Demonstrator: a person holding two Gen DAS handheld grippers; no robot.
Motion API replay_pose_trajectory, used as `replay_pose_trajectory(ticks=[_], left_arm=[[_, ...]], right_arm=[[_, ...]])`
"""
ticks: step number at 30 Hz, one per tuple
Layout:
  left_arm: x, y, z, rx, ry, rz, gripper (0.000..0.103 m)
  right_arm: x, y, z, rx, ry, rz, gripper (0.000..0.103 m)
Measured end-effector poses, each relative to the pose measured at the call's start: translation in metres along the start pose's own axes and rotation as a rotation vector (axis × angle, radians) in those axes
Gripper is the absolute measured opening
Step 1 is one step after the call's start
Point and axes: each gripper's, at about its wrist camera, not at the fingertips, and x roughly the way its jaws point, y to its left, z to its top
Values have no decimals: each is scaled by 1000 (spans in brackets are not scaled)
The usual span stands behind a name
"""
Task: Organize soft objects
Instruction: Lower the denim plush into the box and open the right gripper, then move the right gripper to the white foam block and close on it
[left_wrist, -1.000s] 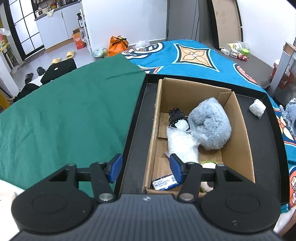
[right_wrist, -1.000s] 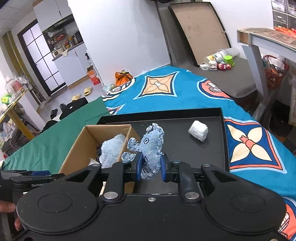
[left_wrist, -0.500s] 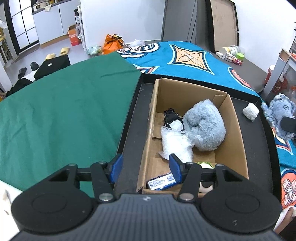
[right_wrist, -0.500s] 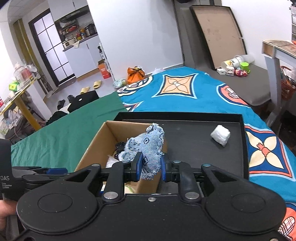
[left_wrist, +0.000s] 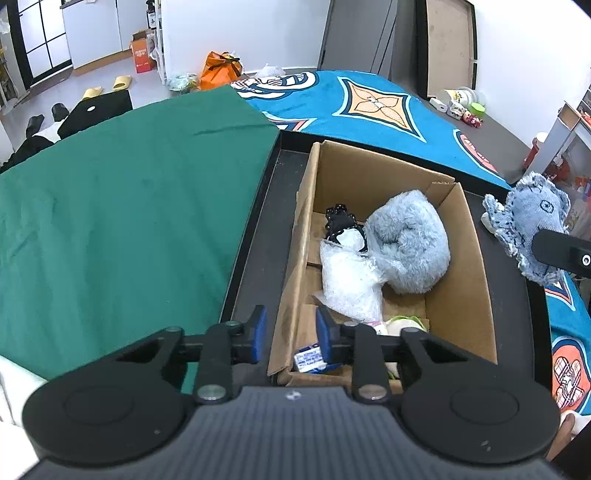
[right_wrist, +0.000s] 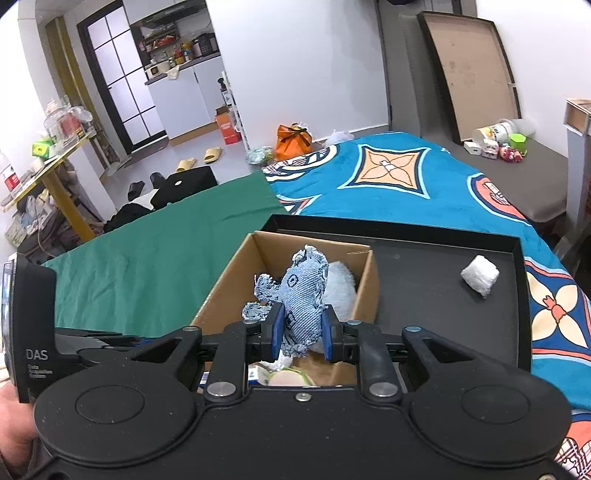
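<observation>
At lower centre, the denim toy (right_wrist: 303, 308) is clamped by the right gripper (right_wrist: 301, 334); the left gripper (left_wrist: 288, 334) is closing astride the cardboard box (left_wrist: 295, 258) wall, seemingly untouched.

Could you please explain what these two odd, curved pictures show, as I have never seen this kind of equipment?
There is no robot here: a person holds a two-fingered tool in each hand, each with a wide-angle camera looking along its jaws. One picture is from the left gripper, whose jaws are closing astride the near wall of a cardboard box. The other is from the right gripper, shut on a denim soft toy above that box. The box stands in a black tray and holds a fluffy blue plush. A white wad lies on the tray.
</observation>
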Motion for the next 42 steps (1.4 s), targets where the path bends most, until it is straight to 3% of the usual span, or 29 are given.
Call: replay_pose_trajectory(ticks=[4,9,10,12,29,32,37,42], left_arm=[[2,2,0,-6,9,1,11],[1,2,0,-2,7,-10,8],[1,1,0,-1,5,-11,8],[-1,1,-1,1,1,-11,8],[-9,-4,-1,16,-36,38,14],[-9,-7,-2,25,-35,56,21],[-10,-11,-1,43,-52,90,42],[-5,-17,0,72,-33,129,48]], right_arm=[[1,6,1,-10,4,7,21],[1,12,1,-21,6,25,26],[1,13,1,-28,4,32,29],[2,14,-1,-47,2,19,58],[-6,-38,-20,70,27,-82,64],[-6,-47,-21,84,25,-83,64],[-3,-59,-21,98,24,-85,66],[-2,-73,-20,108,12,-85,72]])
